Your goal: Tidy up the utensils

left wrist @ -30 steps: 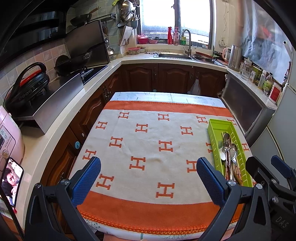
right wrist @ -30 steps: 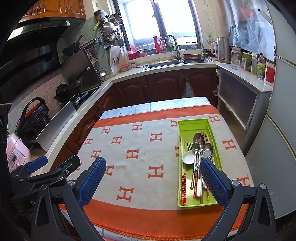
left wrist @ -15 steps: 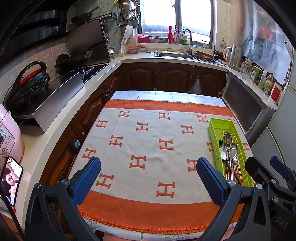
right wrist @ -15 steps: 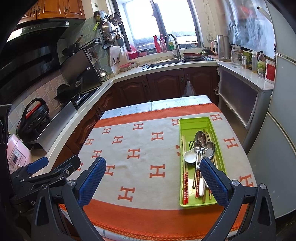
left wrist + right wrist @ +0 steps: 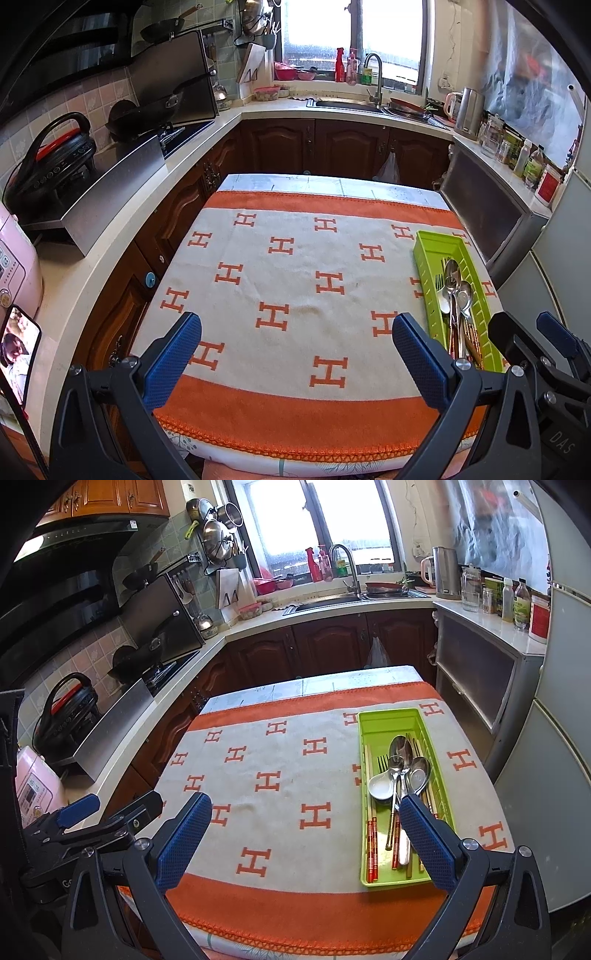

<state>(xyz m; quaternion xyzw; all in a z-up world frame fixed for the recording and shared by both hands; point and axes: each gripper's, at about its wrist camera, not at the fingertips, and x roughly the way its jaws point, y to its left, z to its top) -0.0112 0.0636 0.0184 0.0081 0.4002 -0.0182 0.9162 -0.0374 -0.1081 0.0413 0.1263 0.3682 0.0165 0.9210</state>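
A lime green utensil tray [image 5: 384, 720] [image 5: 428, 243] lies on the right side of the table. It holds metal spoons [image 5: 400, 749] [image 5: 452, 273], a fork [image 5: 384, 762], a white ceramic spoon [image 5: 380, 786] and red-ended chopsticks [image 5: 372, 842]. My right gripper [image 5: 301, 840] hangs open over the table's near edge, its right finger in front of the tray's near end. My left gripper [image 5: 295, 360] is open too, over the cloth left of the tray, with nothing between its fingers.
An orange and cream cloth with H marks [image 5: 295, 280] covers the table [image 5: 325, 182]. Counters run around it: stove and pan [image 5: 155, 110] at left, sink [image 5: 351, 105] at the back, kettle [image 5: 467, 110] and bottles at right. A phone [image 5: 16, 350] leans at the near left.
Both views have drifted slightly; the tray sits a little further right and nearer in the right wrist view. Both grippers stay open and nothing on the table has moved.
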